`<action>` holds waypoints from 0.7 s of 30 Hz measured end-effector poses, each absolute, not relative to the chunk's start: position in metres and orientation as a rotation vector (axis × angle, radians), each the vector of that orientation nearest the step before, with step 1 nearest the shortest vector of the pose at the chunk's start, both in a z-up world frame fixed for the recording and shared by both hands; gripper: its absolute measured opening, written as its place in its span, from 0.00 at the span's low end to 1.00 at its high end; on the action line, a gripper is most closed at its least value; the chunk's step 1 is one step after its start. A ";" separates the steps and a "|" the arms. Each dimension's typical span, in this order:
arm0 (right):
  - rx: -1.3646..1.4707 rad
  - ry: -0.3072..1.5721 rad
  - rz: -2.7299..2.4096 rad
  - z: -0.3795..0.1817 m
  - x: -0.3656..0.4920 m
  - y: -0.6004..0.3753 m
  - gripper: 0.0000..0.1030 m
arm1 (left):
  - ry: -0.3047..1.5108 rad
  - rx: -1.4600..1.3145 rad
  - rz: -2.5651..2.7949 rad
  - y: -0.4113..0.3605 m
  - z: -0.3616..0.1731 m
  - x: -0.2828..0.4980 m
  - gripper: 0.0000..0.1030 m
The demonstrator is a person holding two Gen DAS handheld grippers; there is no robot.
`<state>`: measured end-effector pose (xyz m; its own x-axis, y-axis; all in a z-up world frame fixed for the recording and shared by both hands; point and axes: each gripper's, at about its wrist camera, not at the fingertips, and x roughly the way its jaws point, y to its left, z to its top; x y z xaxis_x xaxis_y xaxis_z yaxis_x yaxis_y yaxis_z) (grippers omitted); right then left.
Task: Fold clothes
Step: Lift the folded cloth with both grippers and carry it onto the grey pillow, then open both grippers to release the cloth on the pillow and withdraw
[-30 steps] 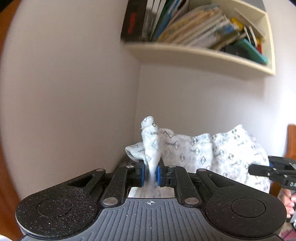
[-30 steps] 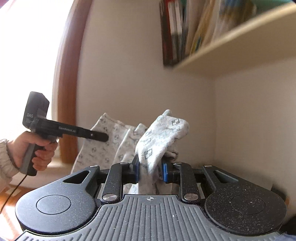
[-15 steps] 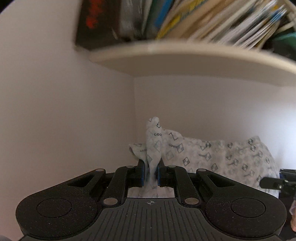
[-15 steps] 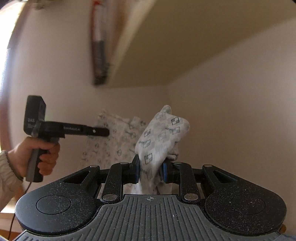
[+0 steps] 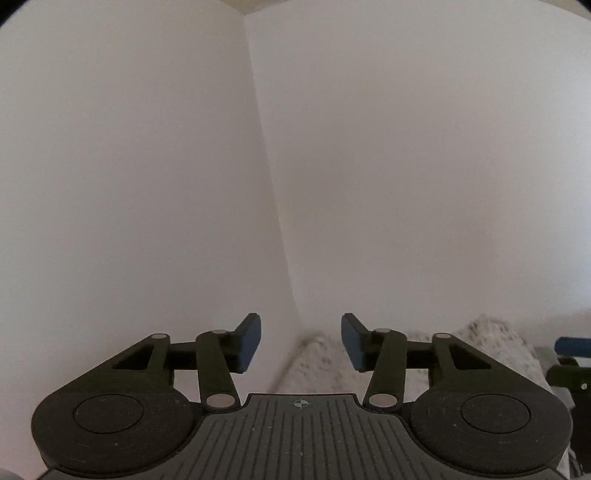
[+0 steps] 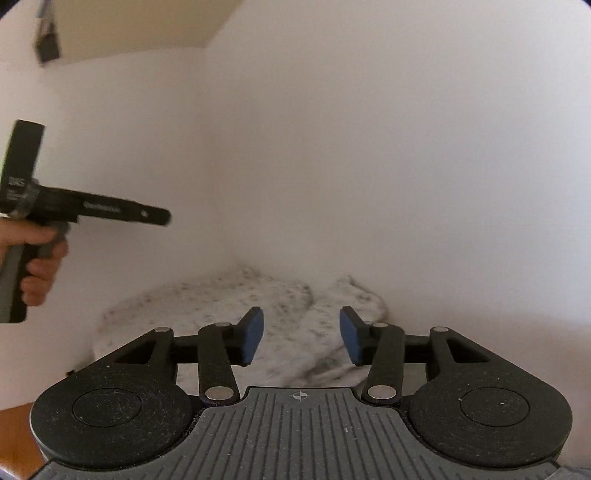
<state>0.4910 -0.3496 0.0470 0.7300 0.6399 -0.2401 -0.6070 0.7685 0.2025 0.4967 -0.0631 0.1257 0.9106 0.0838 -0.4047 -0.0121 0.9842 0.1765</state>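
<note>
A white garment with a small dark print (image 6: 221, 306) lies bunched in the corner against the white walls. My right gripper (image 6: 301, 336) hovers just before it, its jaws opening and its blue pads clear of the cloth. In the left wrist view the same garment (image 5: 480, 343) shows blurred below and to the right. My left gripper (image 5: 301, 343) is also opening, with nothing between its pads. The right wrist view shows the left gripper (image 6: 162, 218) from the side, held by a hand (image 6: 40, 258). A blue pad of the right gripper (image 5: 574, 345) peeks in at the left view's right edge.
Two white walls meet in a corner (image 5: 273, 184) close ahead of both grippers. The underside of a shelf (image 6: 129, 33) shows at the top left of the right wrist view, with a dark object (image 6: 48, 46) on its edge.
Both grippers let go of the garment and their jaws spread apart. The cloth dropped from hanging between them into the corner. Both views swept forward and under the shelf, toward the walls.
</note>
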 end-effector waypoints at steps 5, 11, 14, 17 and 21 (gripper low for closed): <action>0.059 0.336 0.794 0.045 0.463 -0.329 0.45 | 0.464 0.110 0.041 -0.058 0.113 0.467 0.65; -0.077 0.413 0.843 0.030 0.414 -0.288 0.37 | 0.498 0.108 0.043 -0.059 0.096 0.415 0.71; -0.194 0.455 0.796 0.012 0.390 -0.277 0.37 | 0.526 0.098 0.055 -0.061 0.088 0.391 0.76; -0.137 0.468 0.818 0.017 0.378 -0.287 0.42 | 0.553 0.103 0.095 -0.058 0.080 0.362 0.77; -0.137 0.466 0.855 0.026 0.348 -0.290 0.55 | 0.558 0.026 0.081 -0.057 0.079 0.319 0.79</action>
